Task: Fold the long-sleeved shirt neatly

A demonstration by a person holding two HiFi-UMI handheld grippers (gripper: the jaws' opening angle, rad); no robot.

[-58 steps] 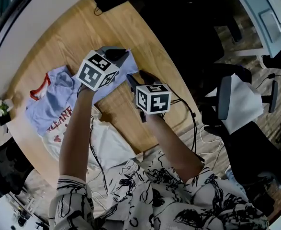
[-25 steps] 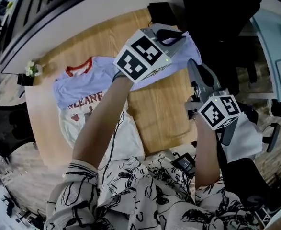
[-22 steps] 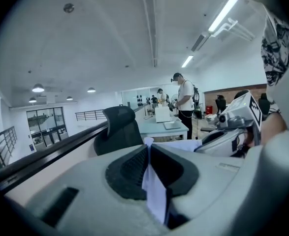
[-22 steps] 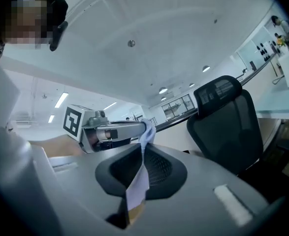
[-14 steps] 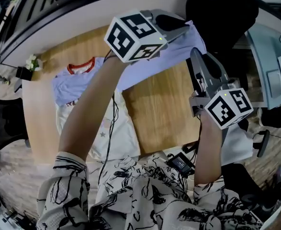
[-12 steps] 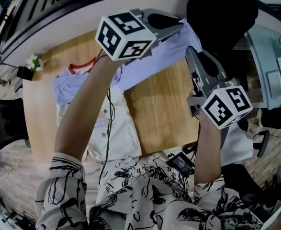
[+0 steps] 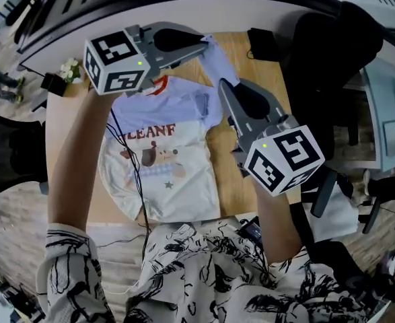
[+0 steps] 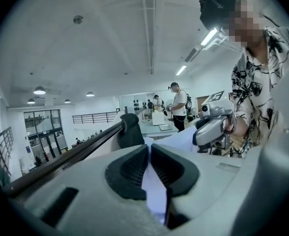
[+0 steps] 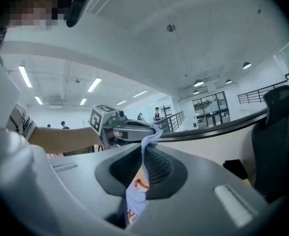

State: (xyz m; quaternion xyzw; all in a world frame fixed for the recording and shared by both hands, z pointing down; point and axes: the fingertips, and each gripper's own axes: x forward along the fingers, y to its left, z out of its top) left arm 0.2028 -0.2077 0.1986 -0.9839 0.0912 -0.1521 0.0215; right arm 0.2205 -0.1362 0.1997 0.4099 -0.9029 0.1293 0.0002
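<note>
A long-sleeved shirt [image 7: 158, 173], lavender on top with a red collar and a cream printed body, lies flat on the wooden table [image 7: 278, 86]. Its right sleeve [image 7: 216, 60] is lifted off the table and stretched between both grippers. My left gripper [image 7: 206, 42] is raised over the collar area and shut on the sleeve's end. My right gripper [image 7: 222, 85] is below it, by the shirt's right shoulder, shut on the same sleeve. In the left gripper view, lavender cloth [image 8: 151, 186] is pinched between the pads. The right gripper view shows cloth [image 9: 140, 181] clamped the same way.
A small flower pot [image 7: 68, 69] stands at the table's far left corner and a black pouch [image 7: 261, 42] at its far edge. Black office chairs stand at the right [image 7: 335, 46] and the left [image 7: 9, 160]. Cables [image 7: 140, 194] trail across the shirt body.
Both grippers have risen and moved left with the sleeve, from the table's right side to over the shirt's right shoulder. The shirt body now lies flatter and in full view.
</note>
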